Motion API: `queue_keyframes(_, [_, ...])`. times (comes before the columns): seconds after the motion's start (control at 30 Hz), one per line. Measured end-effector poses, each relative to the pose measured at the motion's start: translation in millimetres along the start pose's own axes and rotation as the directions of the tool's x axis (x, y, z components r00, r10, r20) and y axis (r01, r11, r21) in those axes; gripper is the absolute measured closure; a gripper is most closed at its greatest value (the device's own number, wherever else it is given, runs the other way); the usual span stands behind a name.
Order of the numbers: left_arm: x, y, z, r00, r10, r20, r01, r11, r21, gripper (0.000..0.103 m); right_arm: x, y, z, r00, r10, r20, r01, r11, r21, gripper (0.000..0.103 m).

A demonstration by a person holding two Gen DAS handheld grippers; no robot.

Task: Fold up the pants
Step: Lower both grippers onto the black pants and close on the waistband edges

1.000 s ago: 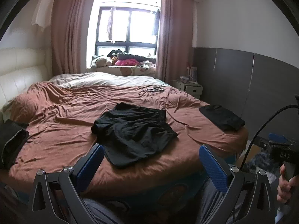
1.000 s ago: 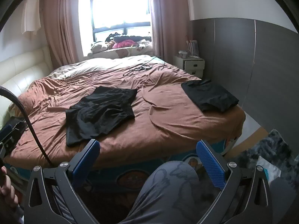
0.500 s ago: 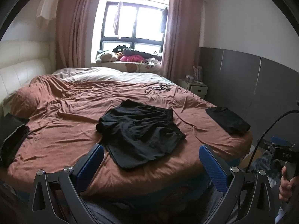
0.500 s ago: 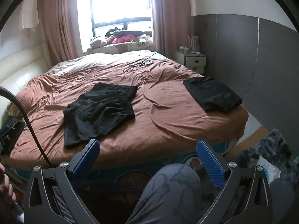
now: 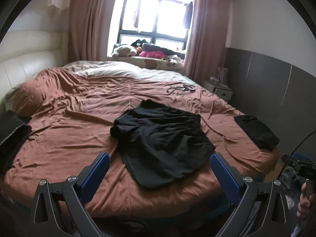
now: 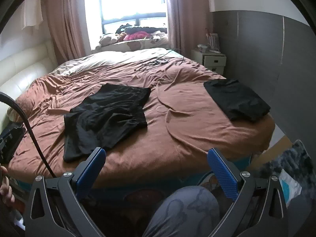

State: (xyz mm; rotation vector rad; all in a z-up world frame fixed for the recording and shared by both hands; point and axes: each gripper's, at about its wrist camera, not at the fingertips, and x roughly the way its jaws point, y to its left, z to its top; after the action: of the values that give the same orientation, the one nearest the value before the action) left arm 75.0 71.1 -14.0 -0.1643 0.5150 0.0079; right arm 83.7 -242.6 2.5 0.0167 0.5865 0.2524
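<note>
The black pants lie rumpled and unfolded near the foot edge of the bed, so folding looks not yet begun. A folded black garment sits at the bed's corner. Left hand-held gripper and right hand-held gripper are both spread wide, empty. No containers show.

The pants lie mid-bed; a folded garment sits right, cables behind.
</note>
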Motion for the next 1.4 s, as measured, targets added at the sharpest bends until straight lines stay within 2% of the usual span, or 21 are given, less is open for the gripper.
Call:
queue_keyframes(0.2, [25.8,23.6,-5.5,0.997,0.03,-0.066,-0.036,0.996,-0.079,0.001,22.4,-3.6,4.5,0.998,0.059,-0.008,-0.059,0.998,0.003,0.0])
queue_keyframes(0.4, [46.6,34.4,-12.1,0.99,0.056,-0.128,-0.069,0.993,-0.099,0.002,44.9,-13.2,6.9,0.995,0.097,-0.027,-0.097,0.995,0.03,0.0])
queue_keyframes(0.5, [57.1,37.4,-15.3,0.987,0.046,-0.157,-0.064,0.991,-0.115,0.005,55.9,-13.0,7.7,0.994,0.102,-0.04,-0.101,0.994,0.03,0.0])
queue_keyframes(0.6, [72.2,46.0,-19.9,0.977,0.022,-0.211,-0.056,0.986,-0.158,0.014,68.1,-13.6,10.2,0.991,0.116,-0.06,-0.115,0.993,0.031,0.0])
queue_keyframes(0.67, [83.0,52.6,-24.6,0.969,-0.008,-0.247,-0.041,0.98,-0.193,0.026,77.5,-13.9,13.0,0.989,0.129,-0.074,-0.127,0.991,0.036,0.0])
queue_keyframes(0.83, [107.8,66.8,-37.3,0.946,-0.061,-0.317,-0.034,0.958,-0.286,0.037,96.9,-13.6,18.2,0.986,0.139,-0.097,-0.136,0.99,0.035,0.004])
queue_keyframes(1.13, [141.6,81.7,-53.4,0.913,-0.15,-0.379,-0.017,0.915,-0.402,0.037,130.5,-13.4,19.2,0.966,0.21,-0.153,-0.199,0.976,0.083,0.005])
queue_keyframes(1.23, [154.7,85.0,-59.6,0.899,-0.216,-0.38,0.02,0.888,-0.459,0.037,141.7,-13.2,19.3,0.961,0.214,-0.174,-0.203,0.976,0.077,0.005])
queue_keyframes(1.3, [163.1,83.8,-63.2,0.891,-0.236,-0.389,0.028,0.881,-0.472,0.038,147.2,-11.1,18.9,0.959,0.215,-0.187,-0.205,0.976,0.07,0.005])
queue_keyframes(1.4, [175.6,83.8,-69.7,0.873,-0.268,-0.408,0.029,0.863,-0.505,0.043,153.8,-9.2,19.4,0.953,0.222,-0.205,-0.212,0.975,0.073,0.005])
